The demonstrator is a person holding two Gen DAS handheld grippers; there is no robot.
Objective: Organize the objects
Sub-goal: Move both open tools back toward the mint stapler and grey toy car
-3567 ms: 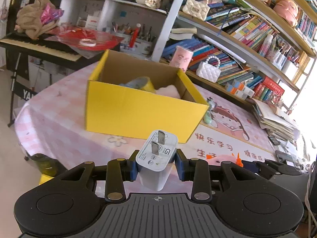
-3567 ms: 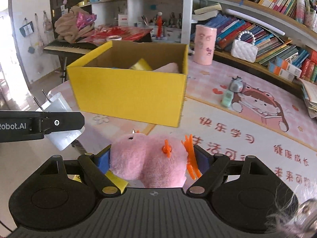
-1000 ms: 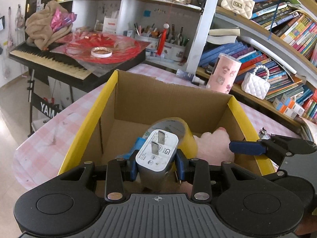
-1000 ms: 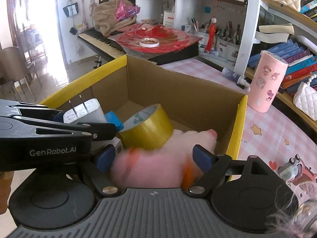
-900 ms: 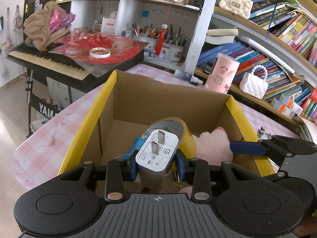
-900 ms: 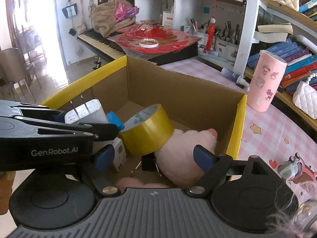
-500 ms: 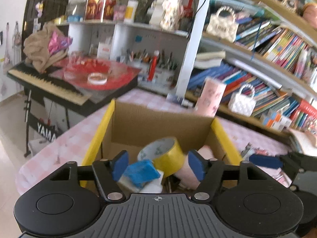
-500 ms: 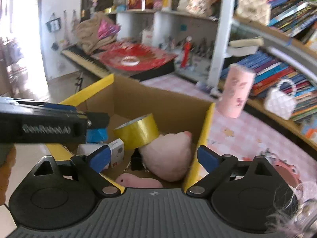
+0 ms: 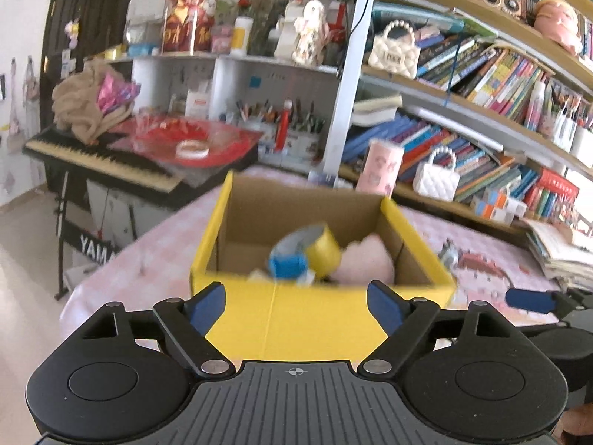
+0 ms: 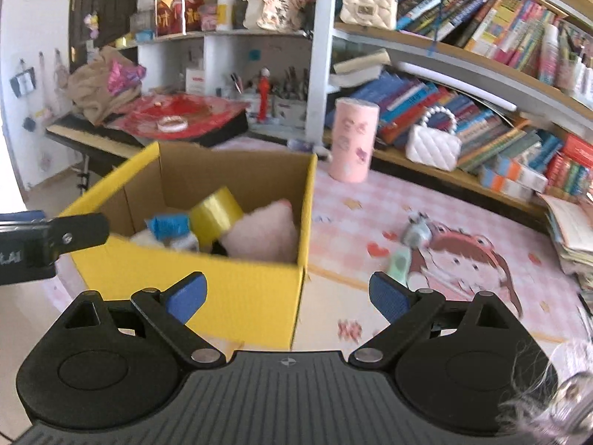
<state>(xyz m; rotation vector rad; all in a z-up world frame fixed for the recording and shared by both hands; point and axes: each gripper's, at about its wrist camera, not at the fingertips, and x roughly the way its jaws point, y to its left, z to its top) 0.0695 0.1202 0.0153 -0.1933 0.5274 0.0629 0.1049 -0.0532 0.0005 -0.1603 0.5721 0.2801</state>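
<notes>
A yellow cardboard box (image 9: 315, 319) (image 10: 237, 289) stands on the pink checked table. Inside it lie a yellow tape roll (image 9: 320, 246) (image 10: 217, 215), a pink plush toy (image 9: 365, 261) (image 10: 261, 235) and a blue-topped white item (image 9: 287, 265) (image 10: 170, 226). My left gripper (image 9: 296, 306) is open and empty, just in front of the box. My right gripper (image 10: 287, 294) is open and empty, before the box's right corner. A small grey and green toy (image 10: 407, 246) lies on the table to the right.
A pink cup (image 10: 354, 144) stands behind the box. A white handbag (image 10: 431, 146) and bookshelves line the back. A keyboard piano (image 9: 100, 163) with red film is at the left. A stack of papers (image 9: 559, 248) lies at the right.
Both grippers have pulled back from over the box and opened wider. The white charger and the small pink plush they held a second ago are no longer in the jaws.
</notes>
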